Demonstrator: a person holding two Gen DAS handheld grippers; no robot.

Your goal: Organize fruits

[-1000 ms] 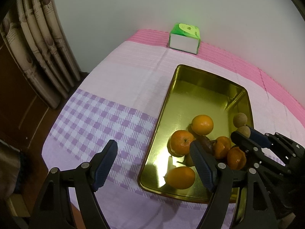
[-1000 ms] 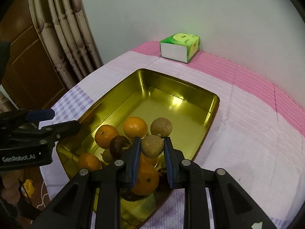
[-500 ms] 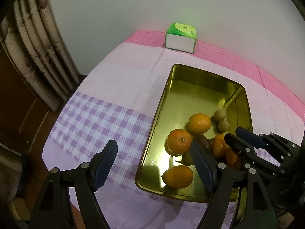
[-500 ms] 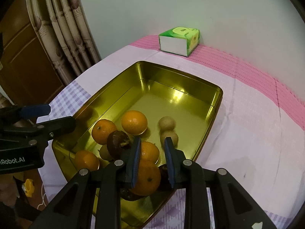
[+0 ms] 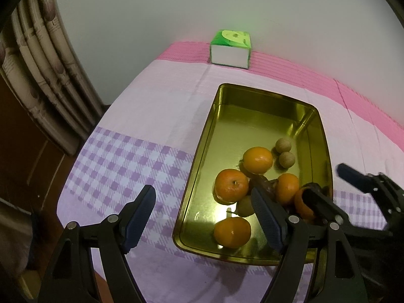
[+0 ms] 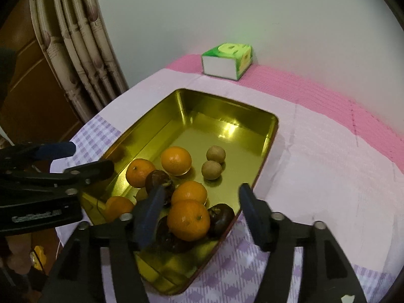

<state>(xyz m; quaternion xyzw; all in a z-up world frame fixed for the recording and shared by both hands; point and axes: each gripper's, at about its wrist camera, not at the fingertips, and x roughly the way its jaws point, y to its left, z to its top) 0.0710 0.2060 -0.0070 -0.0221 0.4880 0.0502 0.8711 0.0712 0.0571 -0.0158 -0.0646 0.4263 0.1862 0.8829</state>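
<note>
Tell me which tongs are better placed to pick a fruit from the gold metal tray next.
Probably the right tongs: open, directly over the round orange mandarin in the gold metal tray. The left tongs straddle its rim.

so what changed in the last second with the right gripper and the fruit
The right gripper let go of the small brown fruit; it now lies in the gold tray beside its twin. Its jaws have just been opening, nothing pinched. Left gripper stayed open; oranges unmoved.
</note>
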